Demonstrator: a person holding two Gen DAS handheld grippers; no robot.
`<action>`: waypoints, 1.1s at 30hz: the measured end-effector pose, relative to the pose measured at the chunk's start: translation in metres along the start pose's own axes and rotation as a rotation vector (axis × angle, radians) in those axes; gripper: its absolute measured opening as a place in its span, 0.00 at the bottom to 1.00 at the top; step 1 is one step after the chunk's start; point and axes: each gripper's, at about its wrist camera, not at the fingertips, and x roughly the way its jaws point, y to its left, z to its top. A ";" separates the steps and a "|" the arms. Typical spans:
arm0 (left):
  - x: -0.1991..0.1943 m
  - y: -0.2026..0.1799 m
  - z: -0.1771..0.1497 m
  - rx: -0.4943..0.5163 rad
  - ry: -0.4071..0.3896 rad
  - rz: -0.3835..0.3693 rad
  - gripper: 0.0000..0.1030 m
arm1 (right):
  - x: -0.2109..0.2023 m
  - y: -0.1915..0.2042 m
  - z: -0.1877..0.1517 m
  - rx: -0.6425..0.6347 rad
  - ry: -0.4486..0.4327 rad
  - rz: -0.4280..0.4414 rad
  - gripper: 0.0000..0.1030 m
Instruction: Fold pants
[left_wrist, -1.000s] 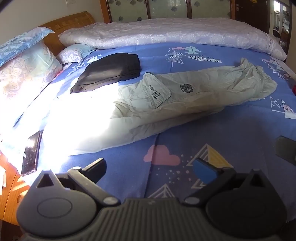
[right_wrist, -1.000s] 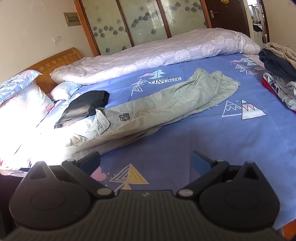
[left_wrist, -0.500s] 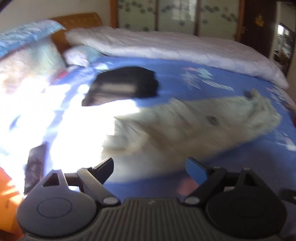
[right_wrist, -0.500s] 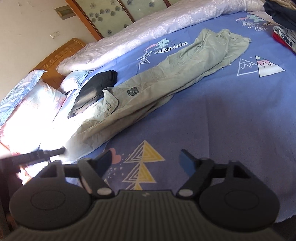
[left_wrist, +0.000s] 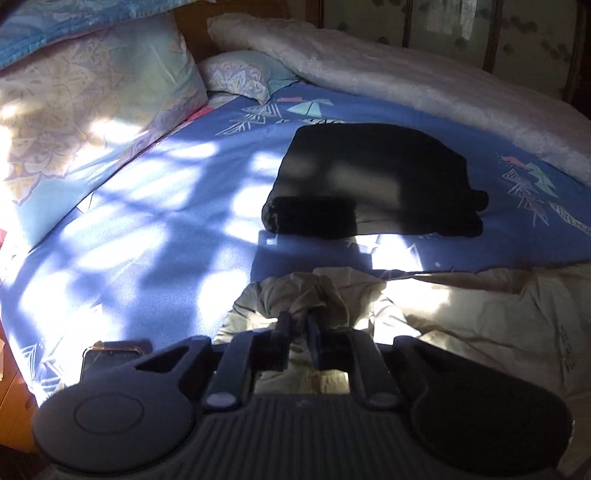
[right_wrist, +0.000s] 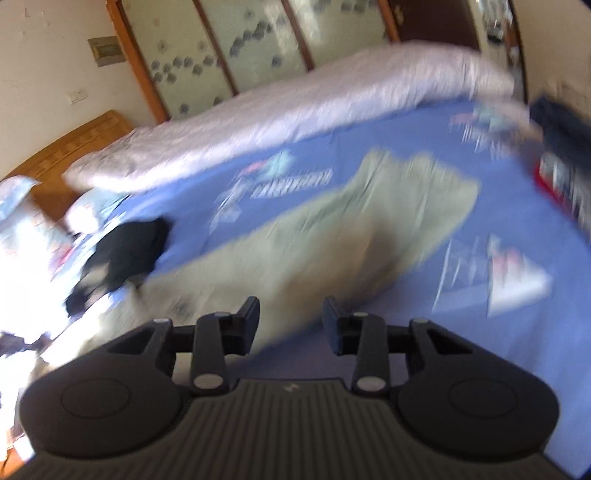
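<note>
The pants lie stretched across the middle of the bed, one end bunched near its sunlit edge, and there our left gripper is pinching a wad of that pale cloth, jaws pressed nearly together on it. Our right gripper has just been closing, half spread now, nothing between its jaws yet, hovering over the pants further along; that view is blurred. The risk, we'd say: the left pinch holds only a crumpled fold, so a pull could slip it free or drag one layer. A black folded garment sits just beyond, a phone at the bed's edge, easy to snag.
</note>
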 end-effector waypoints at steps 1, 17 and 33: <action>-0.017 0.006 -0.001 -0.014 -0.033 -0.047 0.09 | 0.014 -0.008 0.020 -0.031 -0.039 -0.034 0.40; -0.132 0.040 -0.053 -0.181 -0.086 -0.069 0.09 | 0.250 -0.054 0.083 0.186 0.213 -0.261 0.52; -0.169 0.068 -0.083 -0.208 -0.100 -0.082 0.09 | -0.003 -0.124 0.050 0.220 -0.138 -0.151 0.04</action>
